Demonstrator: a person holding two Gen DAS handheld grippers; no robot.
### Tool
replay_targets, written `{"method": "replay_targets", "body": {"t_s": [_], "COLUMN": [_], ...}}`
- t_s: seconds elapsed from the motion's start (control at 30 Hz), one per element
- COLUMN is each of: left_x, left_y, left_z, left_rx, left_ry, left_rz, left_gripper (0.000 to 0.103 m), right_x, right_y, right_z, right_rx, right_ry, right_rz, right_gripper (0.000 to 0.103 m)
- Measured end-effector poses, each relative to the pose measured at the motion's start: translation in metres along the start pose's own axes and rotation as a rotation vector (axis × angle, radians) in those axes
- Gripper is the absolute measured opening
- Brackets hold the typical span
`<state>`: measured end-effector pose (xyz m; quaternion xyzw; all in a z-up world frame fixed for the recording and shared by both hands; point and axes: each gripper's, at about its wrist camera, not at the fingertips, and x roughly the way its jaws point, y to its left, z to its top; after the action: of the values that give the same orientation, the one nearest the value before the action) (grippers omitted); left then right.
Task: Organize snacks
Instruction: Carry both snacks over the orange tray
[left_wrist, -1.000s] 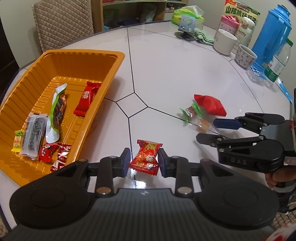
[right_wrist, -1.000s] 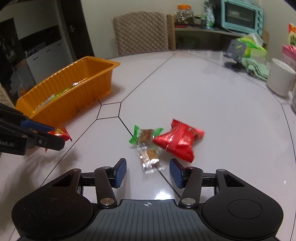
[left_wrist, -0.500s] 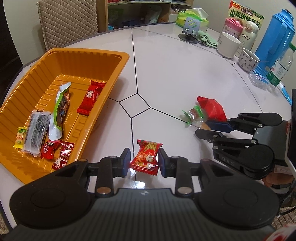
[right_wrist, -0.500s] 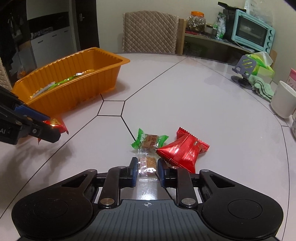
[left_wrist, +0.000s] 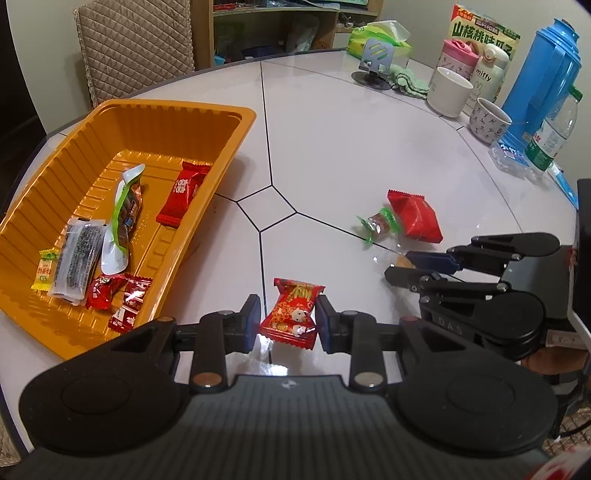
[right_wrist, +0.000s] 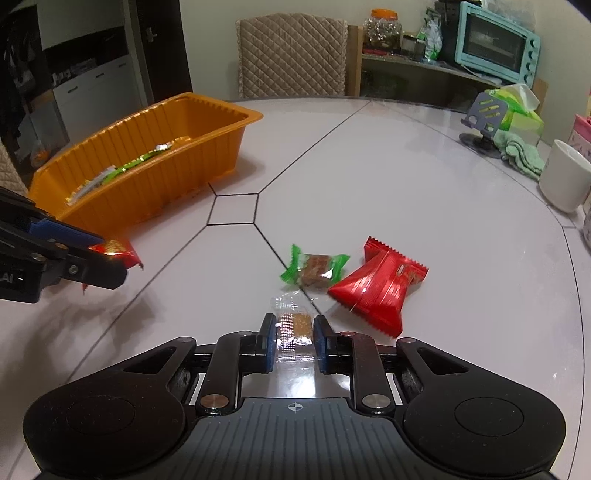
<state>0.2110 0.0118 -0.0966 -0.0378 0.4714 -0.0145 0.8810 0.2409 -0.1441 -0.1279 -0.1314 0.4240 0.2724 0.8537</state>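
With each gripper's jaws pinching a snack, left gripper (left_wrist: 287, 322) and right gripper (right_wrist: 294, 336) should lift gently toward the orange tray (left_wrist: 236, 112).

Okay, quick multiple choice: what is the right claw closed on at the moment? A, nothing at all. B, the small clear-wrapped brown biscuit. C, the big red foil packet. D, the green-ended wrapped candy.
B: in the right wrist view the right claw has both blue pads pressed against the small clear-wrapped brown biscuit, while the green-ended wrapped candy and the big red foil packet lie free on the white table beyond it.
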Motion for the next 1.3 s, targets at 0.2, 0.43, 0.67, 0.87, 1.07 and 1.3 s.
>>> {"method": "replay_targets", "body": {"t_s": [0.2, 0.43, 0.67, 0.87, 1.07, 1.3], "left_x": [-0.015, -0.043, -0.073, -0.093, -0.107, -0.111], "left_y": [0.003, 0.017, 0.043, 0.076, 0.112, 0.150], "left_z": [-0.007, -0.020, -0.032, -0.037, -0.034, -0.024], "left_rx": [-0.008, -0.038, -0.063, -0.090, -0.099, -0.093], "left_ry": [-0.020, -0.050, -0.079, -0.101, -0.130, -0.150], "left_rz": [-0.016, -0.031, -0.022, 0.008, 0.032, 0.053], "left_gripper": [0.029, 0.029, 0.029, 0.029, 0.029, 0.029], "right_x": [-0.027, -0.062, -0.083, -0.089, -0.083, -0.065], "right_y": [0.010, 0.030, 0.064, 0.101, 0.137, 0.169], "right_z": [-0.003, -0.003, -0.001, 0.011, 0.031, 0.058], "right_rx": [0.049, 0.103, 0.129, 0.134, 0.126, 0.120], "right_ry": [-0.021, -0.046, -0.036, -0.044, -0.065, -0.087], "right_rz": [0.026, 0.064, 0.114, 0.178, 0.212, 0.212], "right_gripper": [0.022, 0.022, 0.022, 0.022, 0.022, 0.022]}}
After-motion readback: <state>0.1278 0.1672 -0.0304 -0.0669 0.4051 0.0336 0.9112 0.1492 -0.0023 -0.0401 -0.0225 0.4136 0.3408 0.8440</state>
